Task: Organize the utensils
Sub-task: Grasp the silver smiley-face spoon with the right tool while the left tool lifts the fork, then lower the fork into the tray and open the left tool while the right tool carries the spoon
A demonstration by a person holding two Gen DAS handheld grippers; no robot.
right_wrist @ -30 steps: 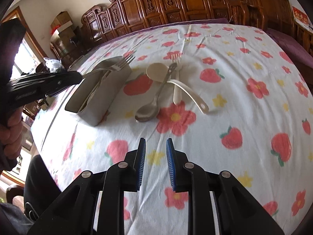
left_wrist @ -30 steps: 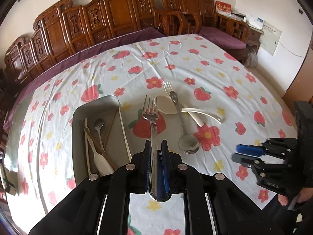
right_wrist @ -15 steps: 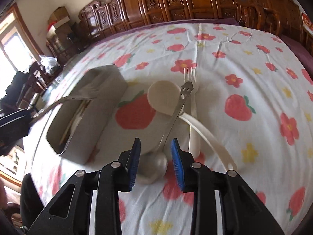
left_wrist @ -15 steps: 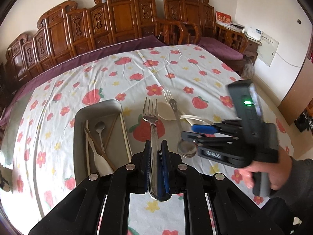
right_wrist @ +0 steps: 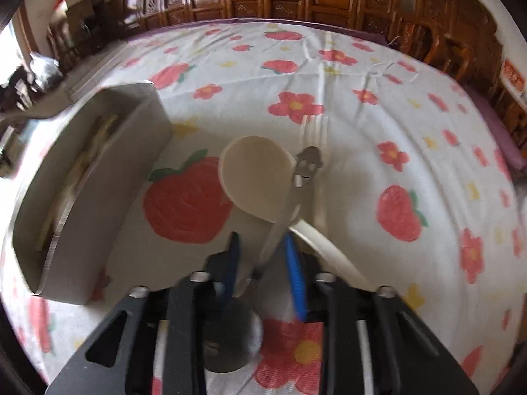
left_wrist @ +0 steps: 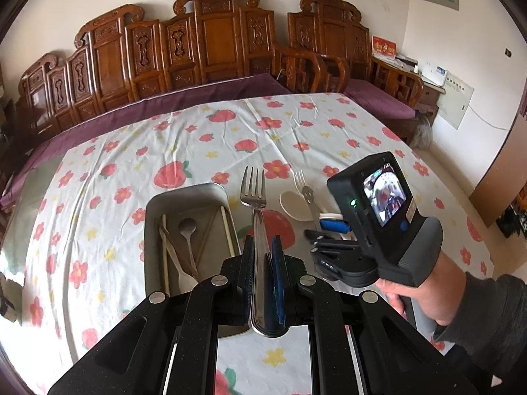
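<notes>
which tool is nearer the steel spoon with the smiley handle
Right. The right tool straddles the steel smiley-handled spoon, open; the left tool, off beside it, grips a steel fork.

My blue-padded claw (right_wrist: 262, 265) is showing a steel spoon (right_wrist: 280, 220) between, cream ladle (right_wrist: 257, 176) ahead, strawberry-and-flower white cloth (right_wrist: 346, 75) beneath

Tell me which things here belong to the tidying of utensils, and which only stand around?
Belong: steel fork in left gripper; metal spoon between open right gripper; cream spoon; second fork; metal tray.

Around: wooden chairs; tablecloth.
</notes>
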